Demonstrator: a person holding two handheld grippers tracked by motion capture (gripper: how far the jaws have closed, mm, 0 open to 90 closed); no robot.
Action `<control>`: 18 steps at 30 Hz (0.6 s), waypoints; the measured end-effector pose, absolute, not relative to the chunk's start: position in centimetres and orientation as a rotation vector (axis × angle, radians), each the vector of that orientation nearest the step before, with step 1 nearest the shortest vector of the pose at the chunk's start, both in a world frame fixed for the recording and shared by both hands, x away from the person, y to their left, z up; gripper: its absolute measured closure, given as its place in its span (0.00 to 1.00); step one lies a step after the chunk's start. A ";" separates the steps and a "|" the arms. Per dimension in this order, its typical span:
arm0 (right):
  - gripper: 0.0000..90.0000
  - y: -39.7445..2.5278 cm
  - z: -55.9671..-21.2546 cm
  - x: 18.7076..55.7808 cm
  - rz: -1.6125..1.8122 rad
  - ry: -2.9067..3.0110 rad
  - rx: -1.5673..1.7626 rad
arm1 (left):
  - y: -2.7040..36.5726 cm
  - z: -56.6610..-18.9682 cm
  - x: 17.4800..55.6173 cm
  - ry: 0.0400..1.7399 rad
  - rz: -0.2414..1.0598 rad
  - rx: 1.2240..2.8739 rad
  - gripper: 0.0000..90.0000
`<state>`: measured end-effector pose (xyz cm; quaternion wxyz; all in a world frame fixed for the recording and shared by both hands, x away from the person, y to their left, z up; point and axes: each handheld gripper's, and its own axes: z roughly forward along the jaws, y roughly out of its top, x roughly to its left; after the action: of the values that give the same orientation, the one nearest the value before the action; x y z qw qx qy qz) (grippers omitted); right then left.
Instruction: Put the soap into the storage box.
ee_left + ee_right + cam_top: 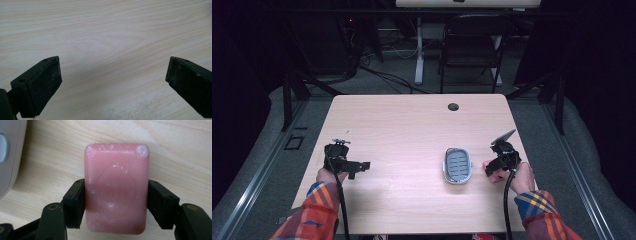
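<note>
High view: a light wooden table (412, 125) seen from above, with a person's two forearms in plaid sleeves reaching in from the bottom edge. The left gripper (362, 165) is over the left part of the table; the right gripper (488, 166) is near the right edge, just beside a pale grey soap dish (457, 165) with a slotted, darker inner tray. A small round hole (453, 107) sits near the table's far edge. Beyond the table stands a dark folding chair (472, 45) on grey carpet.

In the right gripper view, the right gripper (116, 200) has its jaws closed onto the two long sides of a pink bar of soap (116, 190). The bar is rectangular with rounded corners, smooth and slightly glossy, with whitish scuffs along its top edge and a pale dent at one top corner. An oval is pressed into its face with raised lettering inside, too worn to read. The soap dish's (10, 157) pale rim shows at the left of this view, near the soap but apart from it.

In the left gripper view, the left gripper (113, 72) has its jaws spread wide above bare wood, holding nothing.
</note>
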<state>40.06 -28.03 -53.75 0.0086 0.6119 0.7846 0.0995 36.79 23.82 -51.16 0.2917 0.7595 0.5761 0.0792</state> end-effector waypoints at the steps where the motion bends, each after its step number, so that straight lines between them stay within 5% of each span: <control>1: 0.41 -28.0 -53.7 40.0 0.327 2.435 1.919 | 23.8 -51.2 36.8 1.535 0.211 2.024 0.00; 18: 0.41 -28.4 -51.5 40.1 0.345 2.479 1.838 | 23.8 -51.1 36.8 1.522 0.224 2.022 0.00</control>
<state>40.09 -28.36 -51.47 0.0181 0.5917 0.7983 0.1111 36.82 23.77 -51.11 0.2959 0.7601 0.5723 0.0843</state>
